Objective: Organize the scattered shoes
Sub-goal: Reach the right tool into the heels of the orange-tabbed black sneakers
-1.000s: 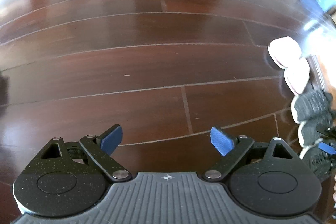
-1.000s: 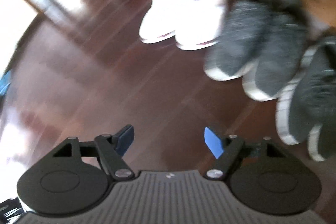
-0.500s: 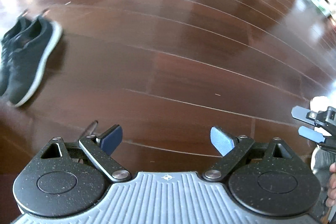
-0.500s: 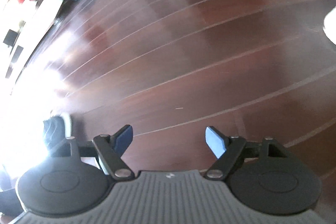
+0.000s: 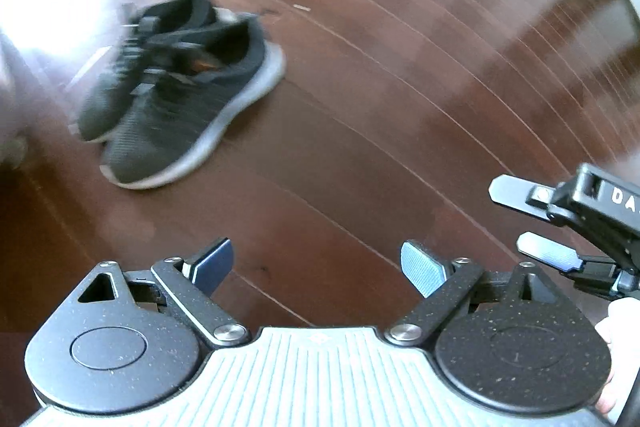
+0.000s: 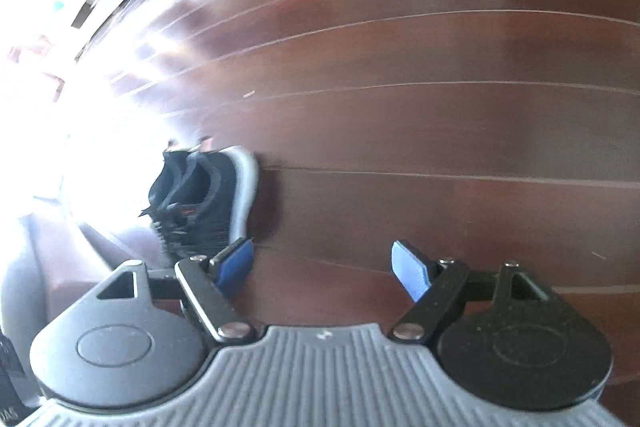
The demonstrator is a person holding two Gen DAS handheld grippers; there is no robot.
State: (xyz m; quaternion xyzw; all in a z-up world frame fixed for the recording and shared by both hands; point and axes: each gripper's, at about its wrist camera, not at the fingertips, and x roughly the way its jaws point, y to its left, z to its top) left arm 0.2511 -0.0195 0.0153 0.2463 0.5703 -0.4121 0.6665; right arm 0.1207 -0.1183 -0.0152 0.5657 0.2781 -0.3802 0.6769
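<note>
Ahead and to the left of the left gripper, on dark wooden floor: a pair of dark knit sneakers with pale soles, side by side and touching, orange glimpsed inside one. Blurred by motion, laces hard to read. Left gripper spread wide, nothing between its blue pads. Right gripper likewise released, empty. From the right wrist, same pair just beyond its left finger, partly hidden behind it and washed out by glare.
</note>
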